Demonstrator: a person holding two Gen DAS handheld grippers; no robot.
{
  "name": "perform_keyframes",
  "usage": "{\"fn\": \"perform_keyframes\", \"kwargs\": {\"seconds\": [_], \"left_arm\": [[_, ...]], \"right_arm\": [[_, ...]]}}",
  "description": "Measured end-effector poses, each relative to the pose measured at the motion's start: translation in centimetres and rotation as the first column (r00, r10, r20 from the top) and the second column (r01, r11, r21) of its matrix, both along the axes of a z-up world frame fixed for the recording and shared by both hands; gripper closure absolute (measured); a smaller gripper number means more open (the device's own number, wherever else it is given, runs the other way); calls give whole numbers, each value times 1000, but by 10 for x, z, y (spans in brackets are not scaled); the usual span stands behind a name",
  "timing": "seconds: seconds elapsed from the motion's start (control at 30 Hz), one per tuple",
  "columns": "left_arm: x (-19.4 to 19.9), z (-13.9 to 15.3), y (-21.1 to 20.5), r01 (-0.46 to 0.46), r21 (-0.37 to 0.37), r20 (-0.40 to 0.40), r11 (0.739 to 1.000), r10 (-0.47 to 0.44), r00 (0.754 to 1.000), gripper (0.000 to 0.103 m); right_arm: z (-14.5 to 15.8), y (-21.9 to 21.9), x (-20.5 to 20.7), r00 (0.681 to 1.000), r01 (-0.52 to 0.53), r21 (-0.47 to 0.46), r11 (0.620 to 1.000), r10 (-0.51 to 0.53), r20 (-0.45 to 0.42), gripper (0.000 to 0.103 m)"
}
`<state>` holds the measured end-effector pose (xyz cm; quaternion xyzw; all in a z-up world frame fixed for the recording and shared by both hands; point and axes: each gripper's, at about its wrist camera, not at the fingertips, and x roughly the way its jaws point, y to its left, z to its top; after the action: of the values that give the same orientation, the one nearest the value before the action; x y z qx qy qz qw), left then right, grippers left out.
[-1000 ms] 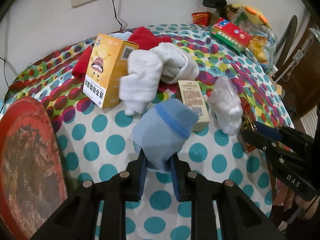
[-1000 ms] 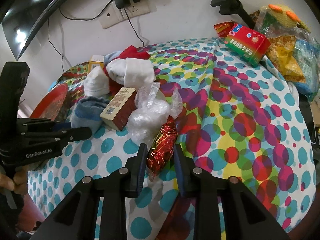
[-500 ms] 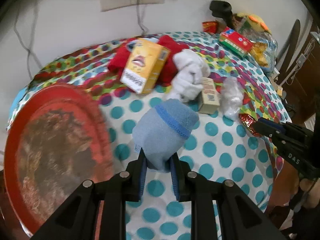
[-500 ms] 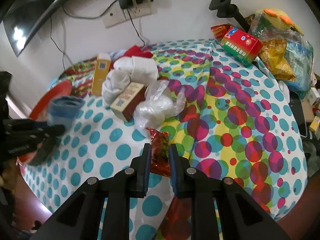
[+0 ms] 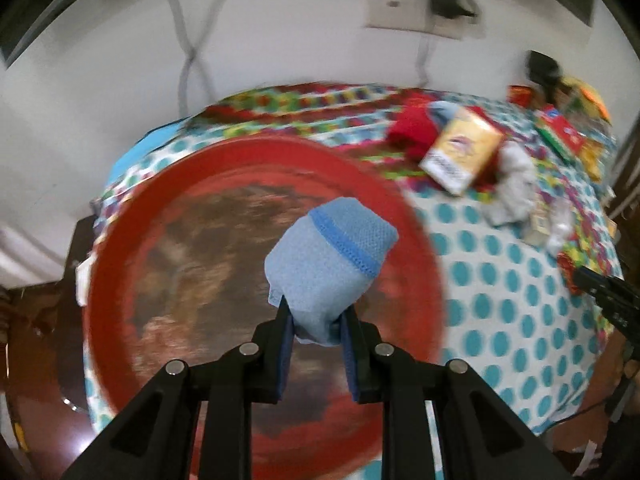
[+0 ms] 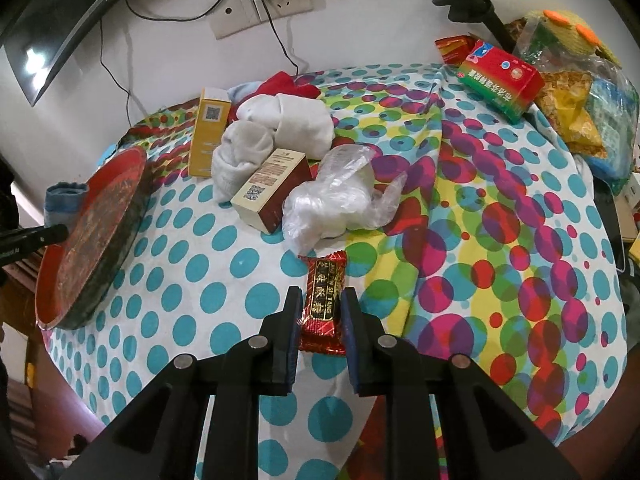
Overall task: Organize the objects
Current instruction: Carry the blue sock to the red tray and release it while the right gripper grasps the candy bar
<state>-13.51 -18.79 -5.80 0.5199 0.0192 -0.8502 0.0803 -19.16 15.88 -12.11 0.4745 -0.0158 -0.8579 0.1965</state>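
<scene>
My left gripper point(image 5: 316, 320) is shut on a rolled light-blue sock point(image 5: 332, 248) and holds it in the air over the round red tray point(image 5: 120, 280) at the table's left end. From the right wrist view the same sock point(image 6: 64, 200) shows just past the tray's point(image 6: 92, 240) far rim. My right gripper point(image 6: 320, 312) has a red candy packet point(image 6: 323, 296) with gold lettering between its pads, low over the dotted tablecloth. Its jaws are opening slightly, though the pads still touch the packet's sides.
A pile sits mid-table: a yellow box point(image 6: 210, 136), white socks point(image 6: 288, 120), a beige box point(image 6: 272, 184), a clear plastic bag point(image 6: 340, 200) and a red sock point(image 6: 286, 82). A red-green box point(image 6: 500, 76) and snack bags point(image 6: 572, 100) lie far right.
My left gripper carried the blue sock leftward from beside the pile to above the red tray. My right gripper closed on the red candy packet and drew it a little clear of the plastic bag.
</scene>
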Motion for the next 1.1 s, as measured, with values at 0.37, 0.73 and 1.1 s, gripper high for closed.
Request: {"fn": "perform_keyframes", "kwargs": {"seconds": [0.37, 0.73, 1.1], "left_arm": [[12, -22, -98, -140, -44, 77, 989, 143, 987, 81], [24, -47, -139, -175, -56, 140, 983, 182, 973, 81], [34, -47, -152, -192, -60, 131, 980, 199, 971, 77]], "right_arm": [[2, -8, -5, 1000, 21, 21, 1000, -21, 2, 78], [3, -27, -9, 999, 32, 70, 997, -32, 7, 69], [2, -41, -10, 999, 33, 123, 992, -34, 2, 76]]}}
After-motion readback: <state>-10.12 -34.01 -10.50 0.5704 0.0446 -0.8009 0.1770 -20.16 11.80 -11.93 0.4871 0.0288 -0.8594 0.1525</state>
